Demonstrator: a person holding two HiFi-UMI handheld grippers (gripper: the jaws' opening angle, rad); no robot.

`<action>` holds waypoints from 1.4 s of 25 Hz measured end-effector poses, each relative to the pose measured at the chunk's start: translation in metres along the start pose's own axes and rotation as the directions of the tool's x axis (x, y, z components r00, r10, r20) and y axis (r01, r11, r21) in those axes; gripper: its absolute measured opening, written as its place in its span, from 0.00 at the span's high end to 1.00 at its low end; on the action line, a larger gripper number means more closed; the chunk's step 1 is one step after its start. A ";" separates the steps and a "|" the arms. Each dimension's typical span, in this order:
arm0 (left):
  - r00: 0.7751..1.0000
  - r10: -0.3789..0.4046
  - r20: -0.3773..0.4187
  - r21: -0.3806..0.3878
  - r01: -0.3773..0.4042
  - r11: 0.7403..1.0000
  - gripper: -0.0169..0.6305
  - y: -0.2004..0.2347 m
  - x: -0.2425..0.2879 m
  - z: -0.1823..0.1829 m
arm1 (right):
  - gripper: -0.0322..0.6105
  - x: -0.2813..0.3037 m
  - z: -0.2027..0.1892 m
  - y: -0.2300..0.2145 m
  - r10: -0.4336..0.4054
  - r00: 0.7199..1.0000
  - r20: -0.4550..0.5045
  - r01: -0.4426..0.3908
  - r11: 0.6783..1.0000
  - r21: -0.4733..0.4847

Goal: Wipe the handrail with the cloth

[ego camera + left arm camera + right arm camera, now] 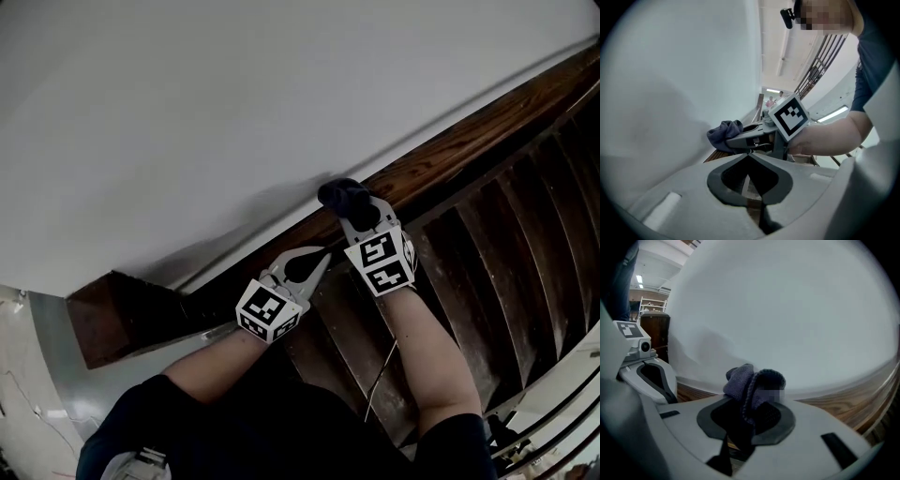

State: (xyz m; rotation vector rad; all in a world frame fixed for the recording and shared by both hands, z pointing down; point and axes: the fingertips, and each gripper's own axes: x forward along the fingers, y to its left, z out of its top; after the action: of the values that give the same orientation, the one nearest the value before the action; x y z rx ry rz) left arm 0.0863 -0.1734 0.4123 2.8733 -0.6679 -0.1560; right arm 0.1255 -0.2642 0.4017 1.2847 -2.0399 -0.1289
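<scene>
One dark blue-grey knitted cloth (345, 195), one long brown wooden handrail (469, 131), two white plastic tools, the left tool (319, 255) and the right tool (361, 217), one white wall (234, 94).

Handrail (469, 131) runs from near left to far right, wall (234, 112) directly behind it. Cloth (345, 197) on the rail, between the right gripper's (361, 217) jaws. Left gripper (317, 258) just left of it and nearer. Stair steps (487, 272) right of the rail.
</scene>
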 end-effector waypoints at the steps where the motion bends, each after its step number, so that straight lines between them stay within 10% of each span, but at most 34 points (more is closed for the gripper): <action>1: 1.000 -0.015 0.007 0.004 0.015 1.000 0.97 -0.003 0.008 0.005 | 0.80 -0.004 0.000 -0.016 -0.024 1.000 -0.003 0.024 1.000 -0.006; 22: 0.984 -0.171 0.042 0.088 0.166 0.982 0.97 -0.066 0.054 0.056 | 0.80 -0.091 -0.025 -0.221 -0.422 0.904 -0.073 0.423 0.906 0.000; 35: 0.924 -0.381 0.043 0.133 0.373 0.918 0.97 -0.160 0.040 0.080 | 0.80 -0.234 -0.028 -0.113 -0.447 0.878 0.170 0.424 0.892 0.157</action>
State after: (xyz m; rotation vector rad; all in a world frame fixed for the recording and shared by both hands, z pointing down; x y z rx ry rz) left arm 0.1790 -0.0630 0.2990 3.0981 -0.1253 -0.2755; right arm 0.2867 -0.1208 0.2537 1.8610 -1.9067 -0.3676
